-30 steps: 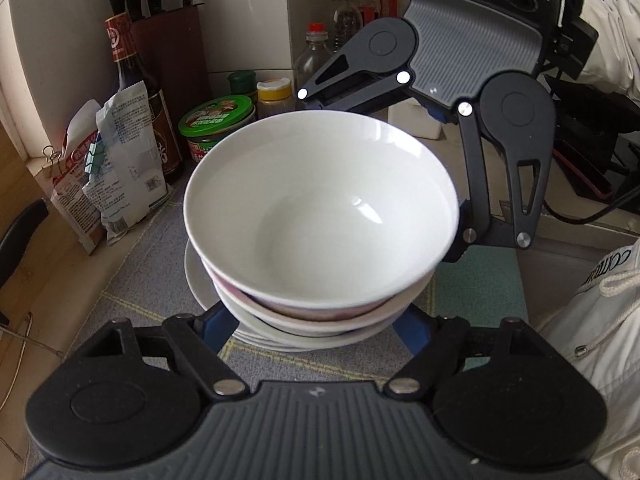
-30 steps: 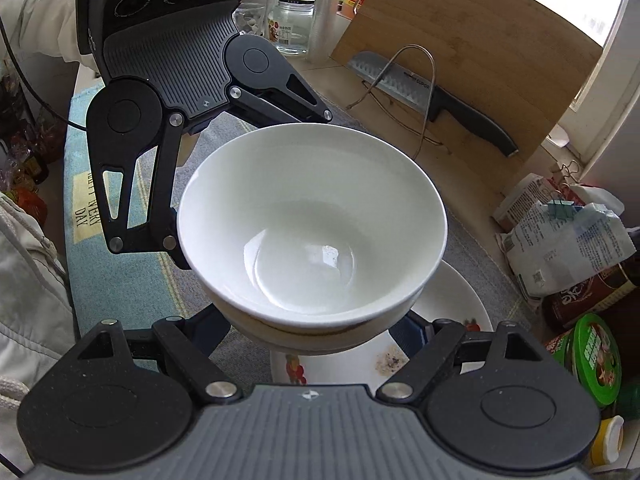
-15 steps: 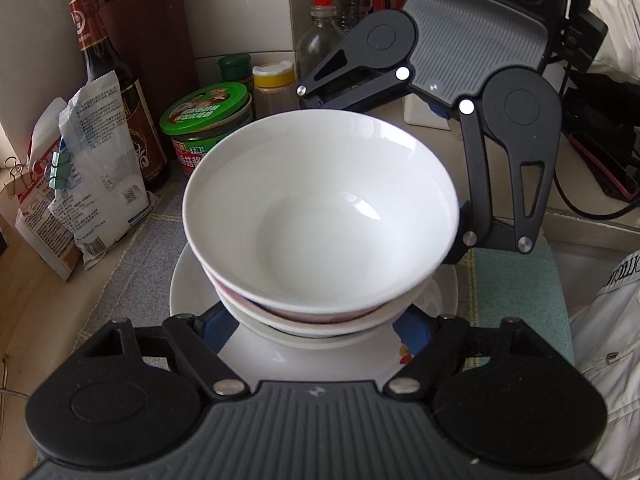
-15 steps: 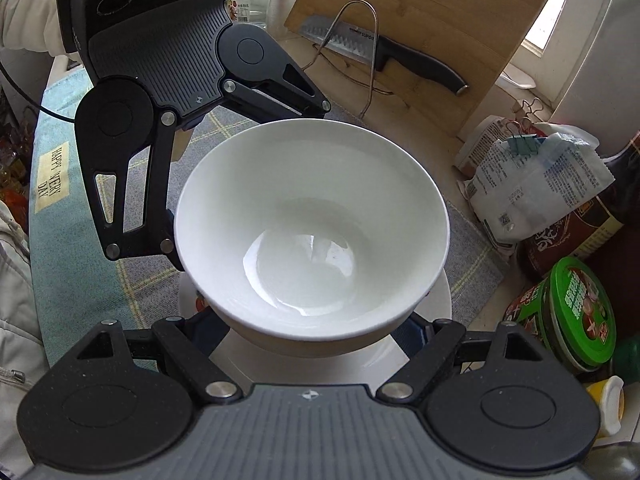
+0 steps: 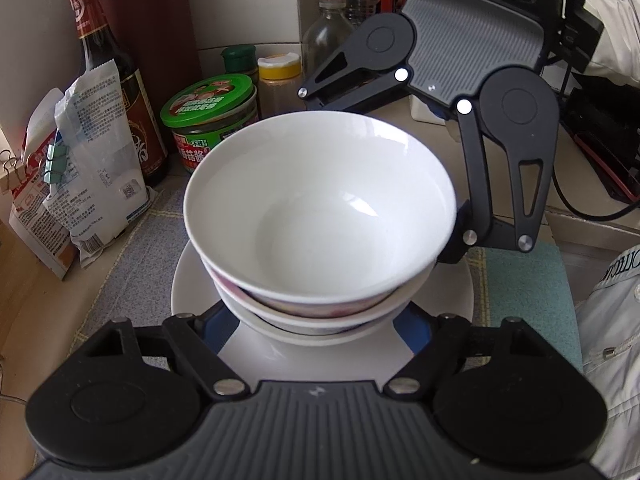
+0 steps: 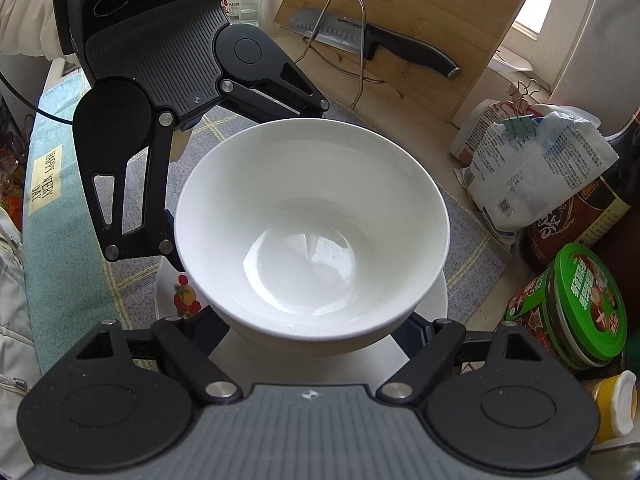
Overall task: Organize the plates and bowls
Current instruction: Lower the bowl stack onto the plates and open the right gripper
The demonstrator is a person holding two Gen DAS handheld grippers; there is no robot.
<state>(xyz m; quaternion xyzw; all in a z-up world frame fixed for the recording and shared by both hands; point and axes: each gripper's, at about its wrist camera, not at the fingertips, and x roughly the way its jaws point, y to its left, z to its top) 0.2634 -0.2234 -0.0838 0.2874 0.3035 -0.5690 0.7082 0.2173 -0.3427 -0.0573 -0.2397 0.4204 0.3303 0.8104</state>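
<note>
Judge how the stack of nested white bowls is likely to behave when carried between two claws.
The bowls look glazed and glossy, so they may slip against the pads. They seem rigid ceramic, probably fragile if dropped onto the plate. Nested loosely, the top bowl might shift or rattle if the stack is tilted.

The stacked bowls [image 5: 320, 216] sit over a plate [image 5: 448, 300] on the mat [image 5: 132, 248]; behind them stand a jar [image 5: 210, 120] and bottle [image 5: 112, 80] (bags [image 5: 92, 176] to their left).
</note>
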